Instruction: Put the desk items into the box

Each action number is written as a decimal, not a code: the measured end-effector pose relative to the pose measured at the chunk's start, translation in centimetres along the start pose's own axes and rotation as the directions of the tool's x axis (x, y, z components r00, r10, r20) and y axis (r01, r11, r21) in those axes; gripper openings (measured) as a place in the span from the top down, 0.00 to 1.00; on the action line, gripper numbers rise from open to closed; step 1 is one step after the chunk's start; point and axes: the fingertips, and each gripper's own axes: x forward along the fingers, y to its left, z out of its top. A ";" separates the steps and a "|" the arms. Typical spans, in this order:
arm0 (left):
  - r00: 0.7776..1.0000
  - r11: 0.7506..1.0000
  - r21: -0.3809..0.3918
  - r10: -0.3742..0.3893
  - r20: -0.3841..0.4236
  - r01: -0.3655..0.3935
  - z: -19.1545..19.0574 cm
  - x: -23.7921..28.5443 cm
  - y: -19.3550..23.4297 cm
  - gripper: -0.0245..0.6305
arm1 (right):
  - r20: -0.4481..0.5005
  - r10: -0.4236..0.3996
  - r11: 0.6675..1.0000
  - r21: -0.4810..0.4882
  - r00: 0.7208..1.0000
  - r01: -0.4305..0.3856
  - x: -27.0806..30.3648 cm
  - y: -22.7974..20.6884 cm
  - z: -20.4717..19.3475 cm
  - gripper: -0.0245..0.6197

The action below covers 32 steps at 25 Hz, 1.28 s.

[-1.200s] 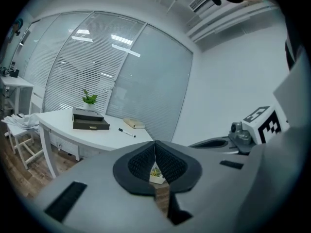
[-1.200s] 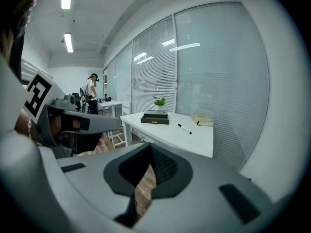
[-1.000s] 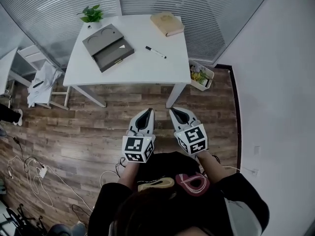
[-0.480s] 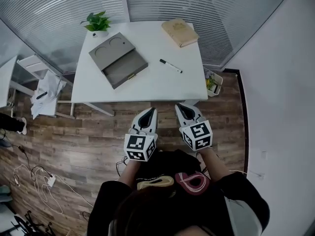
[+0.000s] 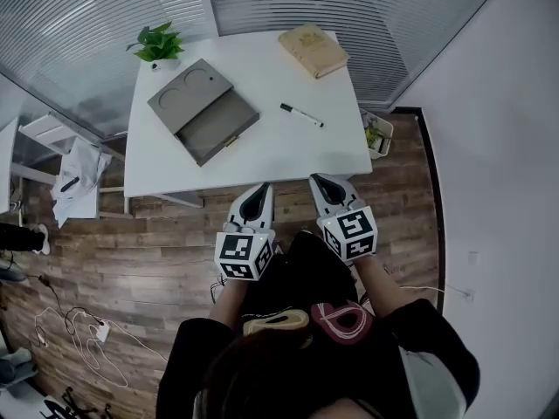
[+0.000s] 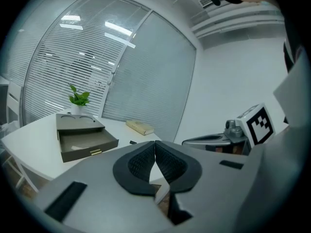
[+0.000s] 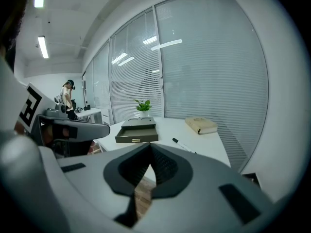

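A wooden floor [image 5: 131, 251] filled the lower half of the head view, and a white table [image 5: 262, 151] stood in the upper middle against slatted blinds. A chair draped with cloth [image 5: 74, 168] sat at the table's left end and a small bin [image 5: 378, 135] at its right end.

On the left part of the table lay the grey box [image 5: 203, 110], its drawer pulled open toward the lower right and its top showing two round hollows. The left gripper [image 5: 258, 190] and the right gripper [image 5: 320, 182] were side by side in the middle of the frame, just below the table's near edge and pointing toward it. Both had their jaws closed tip to tip with nothing between them.

A tan book [image 5: 313, 50] lay at the table's upper right corner, well apart from the box. A potted plant [image 5: 157, 42] stood at the upper left corner, just beyond the box. A black marker pen [image 5: 301, 115] lay on bare tabletop between box and book, right of the drawer.
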 end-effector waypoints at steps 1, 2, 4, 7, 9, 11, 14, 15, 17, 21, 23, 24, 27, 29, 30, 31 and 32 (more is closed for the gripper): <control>1.000 1.000 -0.005 0.003 -0.003 -0.003 -0.1 0.1 0.1 0.93 | -0.001 -0.002 1.000 -0.002 1.000 0.001 0.1 -0.2 0.0 0.95; 1.000 1.000 -0.010 0.008 -0.007 -0.008 -0.2 0.3 0.2 0.93 | -0.003 -0.001 1.000 -0.005 1.000 0.001 0.2 -0.4 0.0 0.95; 1.000 1.000 -0.017 0.016 -0.018 -0.017 -0.5 0.7 0.4 0.93 | -0.010 0.006 1.000 -0.011 1.000 -0.006 0.6 -0.9 0.1 0.95; 0.999 0.999 -0.018 0.026 -0.032 -0.026 -0.7 1.5 0.6 0.93 | -0.023 0.016 1.000 -0.013 1.000 -0.016 1.5 -2.0 0.0 0.95; 0.999 0.999 -0.024 0.039 -0.034 -0.039 -0.5 2.3 1.0 0.93 | -0.037 0.027 0.999 -0.020 0.999 -0.028 2.5 -2.9 0.1 0.95; 0.998 0.998 -0.040 0.054 -0.030 -0.055 -0.1 3.1 1.6 0.93 | -0.059 0.046 0.998 -0.031 0.997 -0.048 3.7 -3.8 0.3 0.90; 0.996 0.995 -0.046 0.087 -0.028 -0.088 0.5 4.5 2.8 0.93 | -0.080 0.071 0.997 -0.037 0.994 -0.074 5.6 -5.3 1.0 0.87; 0.995 0.994 -0.046 0.098 -0.026 -0.099 0.7 5.0 3.1 0.93 | -0.083 0.079 0.996 -0.041 0.993 -0.083 6.2 -5.8 1.3 0.87; 0.993 0.992 -0.050 0.116 -0.019 -0.117 1.2 6.0 3.6 0.93 | -0.093 0.101 0.993 -0.054 0.991 -0.106 7.3 -6.8 1.8 0.82; 0.988 0.987 -0.059 0.151 -0.018 -0.151 1.8 7.8 4.7 0.93 | -0.113 0.127 0.988 -0.071 0.985 -0.136 9.4 -8.2 2.5 0.70; 0.986 0.984 -0.063 0.166 -0.016 -0.167 2.1 8.5 5.2 0.93 | -0.130 0.138 0.986 -0.081 0.982 -0.149 10.5 -9.0 2.4 0.67; 0.985 0.983 -0.064 0.172 -0.015 -0.173 2.2 8.9 5.3 0.93 | -0.141 0.143 0.984 -0.082 0.980 -0.155 11.0 -9.4 2.3 0.66; 0.981 0.979 -0.071 0.191 -0.015 -0.192 2.4 9.9 5.6 0.93 | -0.185 0.150 0.982 -0.087 0.971 -0.169 12.7 -10.9 1.6 0.65; 0.978 0.975 -0.077 0.206 -0.014 -0.206 2.5 10.6 5.7 0.93 | -0.217 0.149 0.978 -0.109 0.965 -0.176 13.8 -11.8 1.2 0.65; 0.977 0.974 -0.078 0.213 -0.013 -0.214 2.6 10.9 5.7 0.93 | -0.230 0.150 0.975 -0.126 0.962 -0.182 14.4 -12.2 1.0 0.65; 0.975 0.972 -0.078 0.220 -0.011 -0.221 2.7 11.2 5.8 0.93 | -0.243 0.153 0.971 -0.143 0.958 -0.192 14.9 -12.5 0.8 0.65; 0.974 0.971 -0.078 0.228 -0.010 -0.228 2.7 11.5 5.9 0.93 | -0.255 0.159 0.967 -0.156 0.954 -0.203 15.4 -12.7 0.6 0.65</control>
